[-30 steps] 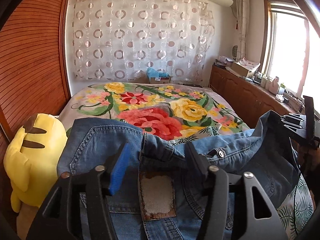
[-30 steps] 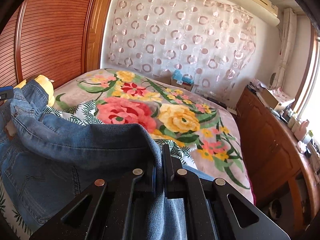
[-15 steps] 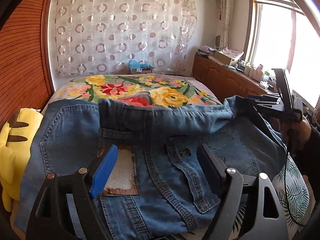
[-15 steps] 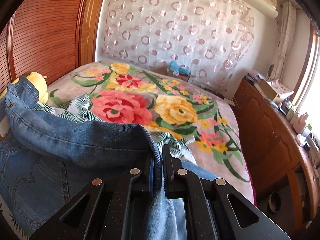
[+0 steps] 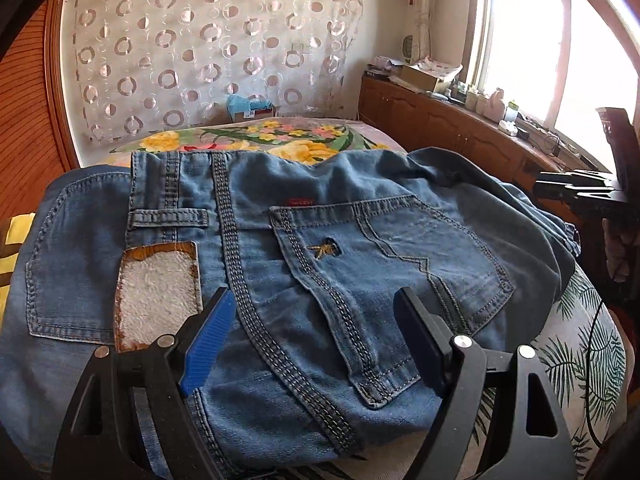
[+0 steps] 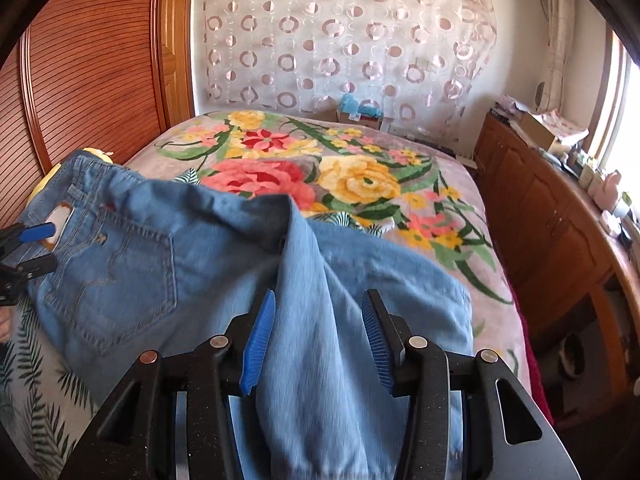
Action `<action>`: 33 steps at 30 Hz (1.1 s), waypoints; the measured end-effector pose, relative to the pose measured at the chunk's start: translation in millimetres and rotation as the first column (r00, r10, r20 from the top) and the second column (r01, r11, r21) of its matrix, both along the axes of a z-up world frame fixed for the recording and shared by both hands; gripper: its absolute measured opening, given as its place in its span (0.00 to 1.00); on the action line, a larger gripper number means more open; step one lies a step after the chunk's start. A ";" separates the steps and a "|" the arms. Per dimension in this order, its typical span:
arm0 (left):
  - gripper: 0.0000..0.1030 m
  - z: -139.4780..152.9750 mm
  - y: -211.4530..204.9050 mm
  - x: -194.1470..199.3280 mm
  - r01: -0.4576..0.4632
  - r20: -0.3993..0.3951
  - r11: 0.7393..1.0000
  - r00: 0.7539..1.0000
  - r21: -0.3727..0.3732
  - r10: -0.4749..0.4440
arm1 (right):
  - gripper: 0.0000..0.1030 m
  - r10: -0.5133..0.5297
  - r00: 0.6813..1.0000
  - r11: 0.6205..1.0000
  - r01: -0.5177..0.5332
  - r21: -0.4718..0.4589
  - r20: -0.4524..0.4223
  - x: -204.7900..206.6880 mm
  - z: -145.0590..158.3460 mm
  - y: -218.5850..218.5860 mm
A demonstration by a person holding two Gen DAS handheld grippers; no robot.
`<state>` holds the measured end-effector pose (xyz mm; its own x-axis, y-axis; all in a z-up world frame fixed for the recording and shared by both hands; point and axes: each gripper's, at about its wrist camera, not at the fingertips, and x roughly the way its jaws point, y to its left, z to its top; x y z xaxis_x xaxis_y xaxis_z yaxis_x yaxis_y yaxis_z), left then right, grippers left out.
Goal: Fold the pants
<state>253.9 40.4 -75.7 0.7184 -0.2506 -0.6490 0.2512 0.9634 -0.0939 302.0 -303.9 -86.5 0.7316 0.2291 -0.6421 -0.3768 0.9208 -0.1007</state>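
The blue denim jeans (image 5: 320, 280) lie on the bed with the back pockets and brand patch facing up. My left gripper (image 5: 316, 300) is open just above the waistband area, holding nothing. My right gripper (image 6: 318, 300) is open too, and a ridge of the jeans (image 6: 312, 320) runs loosely between its fingers. The left gripper (image 6: 36, 248) shows at the left edge of the right wrist view. The right gripper (image 5: 580, 188) shows at the right edge of the left wrist view.
The bed has a floral blanket (image 6: 360, 176) and a leaf-print sheet (image 5: 580, 360). A yellow plush toy (image 5: 8, 248) lies at the left by the wooden wardrobe (image 6: 88, 80). A wooden cabinet (image 6: 552, 208) with clutter runs along the right under the window.
The jeans dropped flat onto the bed with the back side up. My right gripper opened and let go of the denim. Both grippers moved lower.
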 end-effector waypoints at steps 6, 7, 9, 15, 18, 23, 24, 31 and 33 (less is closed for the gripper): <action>0.79 -7.5 -6.9 3.1 0.018 -0.031 1.000 0.999 0.025 -0.017 | 0.46 -0.013 1.000 1.000 0.013 0.000 -0.021 -28.1 10.3 -12.5; 0.79 -9.1 -7.1 4.2 0.019 -0.037 0.999 0.999 0.027 -0.018 | 0.46 -0.016 1.000 1.000 0.016 0.007 -0.025 -32.9 11.6 -14.6; 0.79 -9.4 -6.3 4.9 0.019 -0.041 1.000 0.999 0.020 -0.019 | 0.46 -0.021 0.999 1.000 0.021 0.014 -0.033 -38.9 14.1 -16.8; 0.80 -13.4 -2.3 11.9 0.016 -0.077 1.000 0.997 -0.003 -0.016 | 0.47 -0.051 0.999 0.999 0.051 -0.004 -0.011 -59.8 26.3 -22.7; 0.80 -15.7 -3.3 13.3 0.015 -0.090 1.000 0.996 0.002 -0.015 | 0.48 -0.066 0.998 0.998 0.066 -0.007 -0.004 -72.4 28.8 -24.8; 0.82 -17.1 -8.5 13.3 0.016 -0.102 1.000 0.995 0.026 -0.013 | 0.50 -0.073 0.997 0.997 0.073 -0.005 -0.023 -80.5 24.3 -21.6; 0.82 -17.2 -8.9 13.6 0.016 -0.104 0.999 0.994 0.029 -0.012 | 0.50 -0.072 0.997 0.997 0.072 -0.004 -0.031 -79.1 23.2 -21.5; 0.82 -18.3 -9.5 13.9 0.016 -0.114 0.999 0.993 0.037 -0.012 | 0.50 -0.077 0.991 0.997 0.078 0.004 -0.107 -59.6 -0.1 -21.4; 0.83 -17.9 -10.5 14.9 0.016 -0.115 0.999 0.993 0.040 -0.011 | 0.50 -0.081 0.987 0.996 0.084 0.013 -0.136 -49.1 -6.1 -22.9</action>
<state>268.7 29.9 -93.7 0.6355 -0.2311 -0.7367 0.2538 0.9637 -0.0834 252.9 -326.8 -92.6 0.6551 0.1840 -0.7328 -0.3083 0.9506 -0.0369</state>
